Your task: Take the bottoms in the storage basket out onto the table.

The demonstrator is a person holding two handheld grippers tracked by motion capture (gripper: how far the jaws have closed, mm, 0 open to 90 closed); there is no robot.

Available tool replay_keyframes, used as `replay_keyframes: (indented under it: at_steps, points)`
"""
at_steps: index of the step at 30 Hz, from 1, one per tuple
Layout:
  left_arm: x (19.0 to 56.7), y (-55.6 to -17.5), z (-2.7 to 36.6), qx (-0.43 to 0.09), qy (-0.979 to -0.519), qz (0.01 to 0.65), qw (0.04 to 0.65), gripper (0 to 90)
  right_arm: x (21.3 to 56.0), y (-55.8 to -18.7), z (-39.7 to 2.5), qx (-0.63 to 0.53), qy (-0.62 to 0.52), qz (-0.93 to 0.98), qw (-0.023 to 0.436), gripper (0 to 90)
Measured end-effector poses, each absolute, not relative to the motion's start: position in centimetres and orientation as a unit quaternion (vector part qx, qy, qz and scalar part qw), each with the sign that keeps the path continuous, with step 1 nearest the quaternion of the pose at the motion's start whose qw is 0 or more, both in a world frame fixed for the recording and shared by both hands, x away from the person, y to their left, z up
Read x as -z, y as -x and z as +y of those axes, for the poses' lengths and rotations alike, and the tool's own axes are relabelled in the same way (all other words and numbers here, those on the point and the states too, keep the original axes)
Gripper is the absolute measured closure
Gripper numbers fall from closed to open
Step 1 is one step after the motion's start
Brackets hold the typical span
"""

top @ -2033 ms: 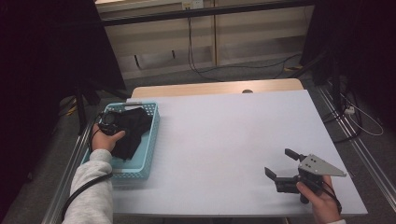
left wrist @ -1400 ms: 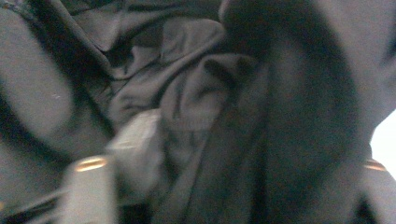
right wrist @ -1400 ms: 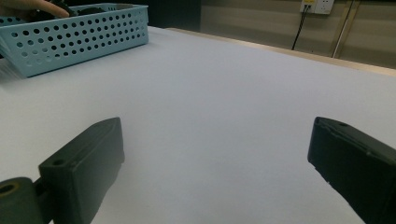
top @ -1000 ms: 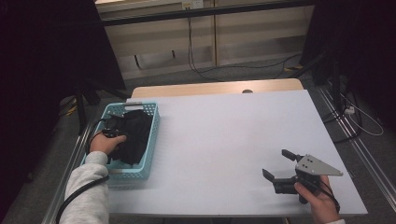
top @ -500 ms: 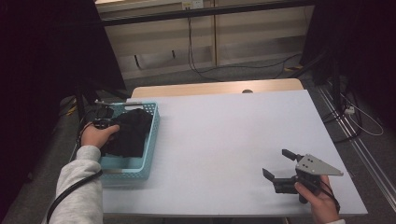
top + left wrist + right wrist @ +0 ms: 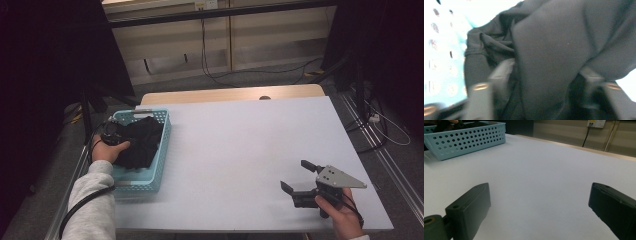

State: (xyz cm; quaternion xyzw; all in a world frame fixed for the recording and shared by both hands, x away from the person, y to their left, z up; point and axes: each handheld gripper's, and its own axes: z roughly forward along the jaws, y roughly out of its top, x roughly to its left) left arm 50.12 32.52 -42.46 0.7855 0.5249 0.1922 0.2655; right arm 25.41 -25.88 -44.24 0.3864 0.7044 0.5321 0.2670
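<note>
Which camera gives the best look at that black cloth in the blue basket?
The left gripper view: the black cloth shows close up, folds and hem, between the left tongs. The high view shows it small and dark in the blue basket. The right gripper view shows just a dark bit above the far basket's rim.

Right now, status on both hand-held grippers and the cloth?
Left hand-held gripper jaws around dark cloth in blue basket. Right hand-held gripper open, on table. Nothing blocking.

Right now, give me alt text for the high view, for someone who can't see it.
A person's left gripper reaches into a light blue basket holding dark cloth at the left edge of a white table. The right gripper rests open on the table's near right corner.
</note>
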Motion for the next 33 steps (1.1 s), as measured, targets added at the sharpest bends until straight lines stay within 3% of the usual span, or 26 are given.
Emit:
replay_keyframes:
  at_steps: [4, 9, 25, 33]
  points:
    - [43.6, -50.3, 32.1, -0.182, -0.797, 0.517, 0.256, 15.9, 44.3, -25.4, -25.8, -0.533, -0.383, 0.706, 0.266, 3.2]
    - [44.7, -50.6, 31.6, -0.176, -0.791, 0.522, 0.265, 7.3, 44.2, -25.3, -25.9, -0.534, -0.385, 0.705, 0.266, 3.2]
    - [45.4, -50.0, 31.2, -0.195, -0.759, 0.552, 0.284, 3.0, 44.2, -25.3, -26.0, -0.534, -0.385, 0.703, 0.268, 2.6]
    - [45.2, -50.0, 30.9, -0.178, -0.758, 0.561, 0.281, 0.0, 44.2, -25.4, -26.0, -0.533, -0.386, 0.703, 0.269, 2.6]
